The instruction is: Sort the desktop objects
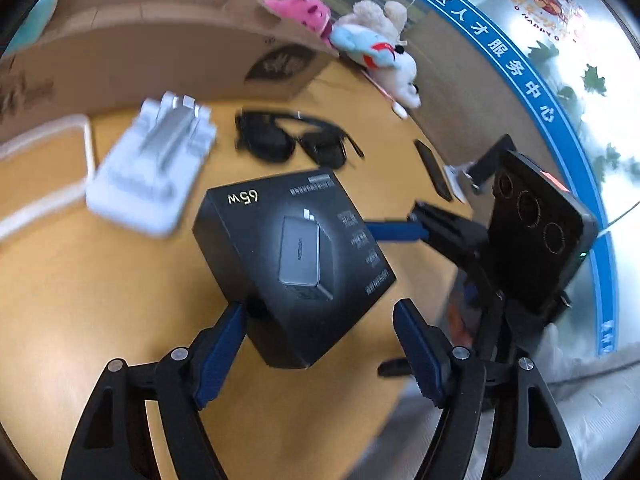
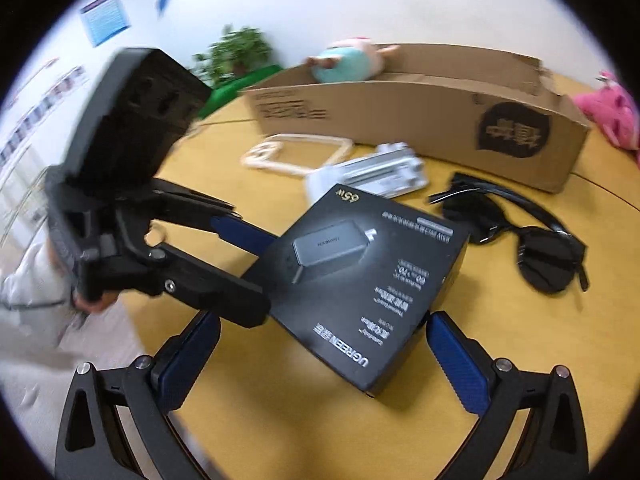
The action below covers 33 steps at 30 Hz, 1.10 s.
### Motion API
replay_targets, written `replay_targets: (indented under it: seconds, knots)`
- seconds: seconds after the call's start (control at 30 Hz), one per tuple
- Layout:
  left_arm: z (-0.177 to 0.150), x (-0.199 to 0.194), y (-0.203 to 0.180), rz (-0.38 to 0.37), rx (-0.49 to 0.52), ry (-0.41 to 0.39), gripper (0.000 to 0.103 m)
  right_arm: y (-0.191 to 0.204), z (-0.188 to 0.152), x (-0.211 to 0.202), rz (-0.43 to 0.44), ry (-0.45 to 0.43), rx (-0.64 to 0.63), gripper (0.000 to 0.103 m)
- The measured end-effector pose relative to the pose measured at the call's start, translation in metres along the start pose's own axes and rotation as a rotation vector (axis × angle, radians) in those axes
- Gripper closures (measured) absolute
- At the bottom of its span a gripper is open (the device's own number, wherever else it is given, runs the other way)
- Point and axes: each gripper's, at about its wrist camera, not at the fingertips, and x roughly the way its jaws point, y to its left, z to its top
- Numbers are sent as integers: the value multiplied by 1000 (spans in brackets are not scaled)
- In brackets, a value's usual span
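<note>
Opposed close downward views, shared charger box [image 1: 296, 264]

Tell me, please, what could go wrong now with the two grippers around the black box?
Both the left gripper and the right gripper straddle the same black charger box, so they might collide. The box sits corner-on between the fingers and could twist away. A push might slide it into the sunglasses nearby.

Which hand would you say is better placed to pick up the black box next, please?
Probably the left: the left gripper straddles the black box, one of its fingers already against the side. The right gripper, also open, flanks only a corner.
</note>
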Motion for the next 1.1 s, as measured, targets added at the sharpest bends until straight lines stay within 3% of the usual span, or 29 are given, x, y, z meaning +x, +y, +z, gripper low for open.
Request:
replay_targets:
  seconds: [0.1,0.2,0.27,0.3,0.4,0.5,0.57,0.63,0.77,0.83,1.1]
  knots:
    - [-2,-5,16,32,-105,-39,27,8,-4,-2,-61,13,-94,0]
    - [10,0,29,27,-173,-66,29,5,-2,7,-84,27,-105,0]
    - [16,11,30,28,-179,-54,34,0,3,17,-78,48,-103,9]
    - [17,13,26,69,-163,-62,35,2,5,23,-100,69,-105,12]
    - [14,12,18,118,-139,-72,34,10,9,22,-139,58,-112,13]
    - [14,-9,17,99,-166,-134,34,16,19,7,-127,-2,-113,13]
    - [25,-34,3,141,-137,-197,34,25,34,-5,-134,-61,-141,13]
    - [38,-54,-9,170,-102,-236,35,40,60,-22,-182,-154,-196,17]
    - [71,-115,-26,218,-41,-396,36,57,116,-45,-243,-255,-324,17]
    - [82,-135,-27,234,-23,-437,43,54,140,-52,-225,-281,-334,17]
    - [123,-174,-14,327,-5,-508,43,52,178,-37,-212,-332,-336,17]
